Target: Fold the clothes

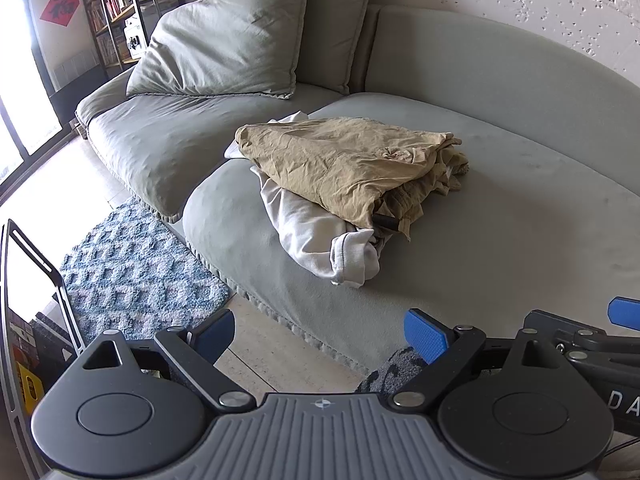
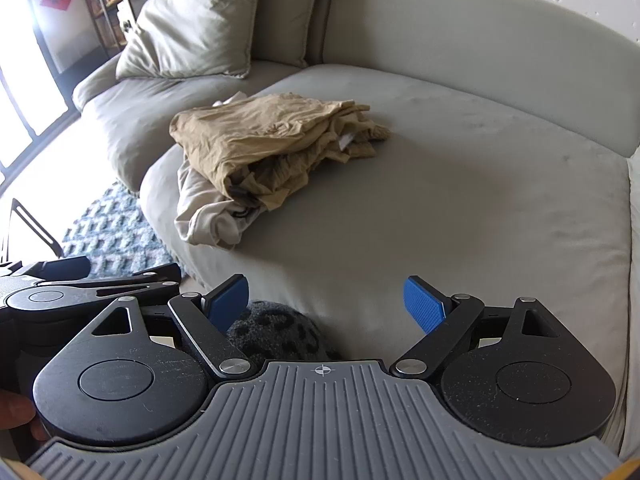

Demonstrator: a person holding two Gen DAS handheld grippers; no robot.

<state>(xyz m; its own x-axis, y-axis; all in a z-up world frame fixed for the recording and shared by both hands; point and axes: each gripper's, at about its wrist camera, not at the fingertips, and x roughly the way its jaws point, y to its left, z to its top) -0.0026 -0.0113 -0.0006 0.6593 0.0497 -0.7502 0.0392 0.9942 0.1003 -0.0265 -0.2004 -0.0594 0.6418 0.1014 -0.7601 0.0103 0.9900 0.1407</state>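
Both tongs, left (image 1: 320, 336) and right (image 2: 326, 306), hang spread and empty before a tan garment (image 1: 340, 160) atop a white one (image 1: 316, 236) on the sofa (image 1: 500, 220).

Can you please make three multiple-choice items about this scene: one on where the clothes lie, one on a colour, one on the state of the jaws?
1. Where does the pile of clothes lie?
A. on the rug
B. on the sofa seat
C. on the bookshelf

2. What colour is the garment on top of the pile?
A. tan
B. red
C. black

3. How do the jaws of the two grippers stand?
A. both shut on cloth
B. one open, one shut
C. both open and empty

Key: 1 B, the pile rests on the grey sofa seat, not on the blue rug. 2 A, the tan garment covers a white garment. 3 C, the left gripper and the right gripper show wide gaps with nothing between.
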